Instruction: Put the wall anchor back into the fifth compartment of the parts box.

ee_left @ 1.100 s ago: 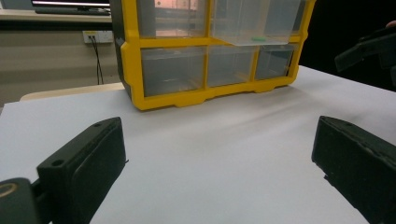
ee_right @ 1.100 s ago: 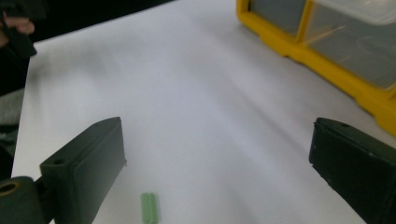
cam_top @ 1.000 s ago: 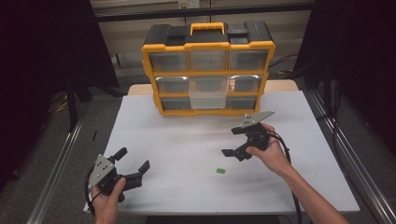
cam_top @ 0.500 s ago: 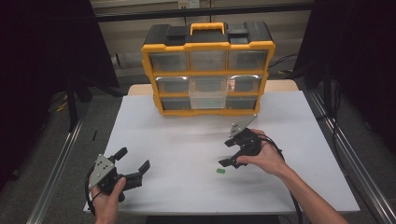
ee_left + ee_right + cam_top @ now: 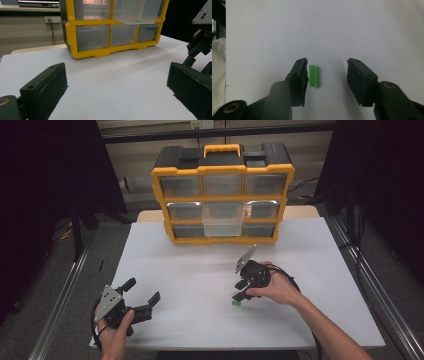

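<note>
Your white counter (image 5: 200,270) carries a yellow drawer organizer (image 5: 223,195). A small green piece (image 5: 314,76) lies between your right gripper (image 5: 327,75) jaws.

The table (image 5: 310,320) wears a smooth, matt white top that looks like paper or laminate, with pale wood showing at its far edge, and the small green piece (image 5: 314,75) lying on it looks like smooth plastic with a slight sheen. At the far side the organizer (image 5: 223,170) is glossy yellow and duller black plastic, and its drawers (image 5: 222,219) are clear plastic that catches the light. The right gripper (image 5: 327,76) has matt black jaws of moulded plastic, and the left gripper (image 5: 142,296) carries a flat grey plate that looks like bare metal.
</note>
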Demonstrator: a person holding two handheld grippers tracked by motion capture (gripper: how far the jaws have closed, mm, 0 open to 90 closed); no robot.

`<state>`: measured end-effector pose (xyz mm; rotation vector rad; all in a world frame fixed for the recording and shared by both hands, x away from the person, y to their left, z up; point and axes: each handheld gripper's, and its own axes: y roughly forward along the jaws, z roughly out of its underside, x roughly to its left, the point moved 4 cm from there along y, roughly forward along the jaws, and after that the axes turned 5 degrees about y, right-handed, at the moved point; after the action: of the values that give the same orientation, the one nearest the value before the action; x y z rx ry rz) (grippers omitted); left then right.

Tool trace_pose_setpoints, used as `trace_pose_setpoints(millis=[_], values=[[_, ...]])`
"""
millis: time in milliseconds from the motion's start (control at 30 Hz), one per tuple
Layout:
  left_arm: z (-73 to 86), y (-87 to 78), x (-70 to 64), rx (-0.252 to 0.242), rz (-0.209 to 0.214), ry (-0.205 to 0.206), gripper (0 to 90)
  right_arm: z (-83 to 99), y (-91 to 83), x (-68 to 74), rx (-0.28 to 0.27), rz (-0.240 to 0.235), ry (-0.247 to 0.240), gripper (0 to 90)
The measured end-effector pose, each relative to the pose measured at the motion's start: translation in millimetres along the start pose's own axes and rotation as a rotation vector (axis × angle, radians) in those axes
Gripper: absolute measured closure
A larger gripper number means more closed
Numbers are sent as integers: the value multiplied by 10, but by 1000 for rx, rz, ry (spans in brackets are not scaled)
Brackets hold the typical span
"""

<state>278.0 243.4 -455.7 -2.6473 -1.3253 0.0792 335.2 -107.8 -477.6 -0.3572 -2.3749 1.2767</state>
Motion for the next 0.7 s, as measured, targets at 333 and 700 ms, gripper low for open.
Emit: trace_pose_setpoints(millis=[333,700], values=[[2,-16,10,16,7,24,30,32,96,11,83,1,-14,647],[-1,-3,-9,2,14,7,30,55,126,12,116,-20,-23,720]])
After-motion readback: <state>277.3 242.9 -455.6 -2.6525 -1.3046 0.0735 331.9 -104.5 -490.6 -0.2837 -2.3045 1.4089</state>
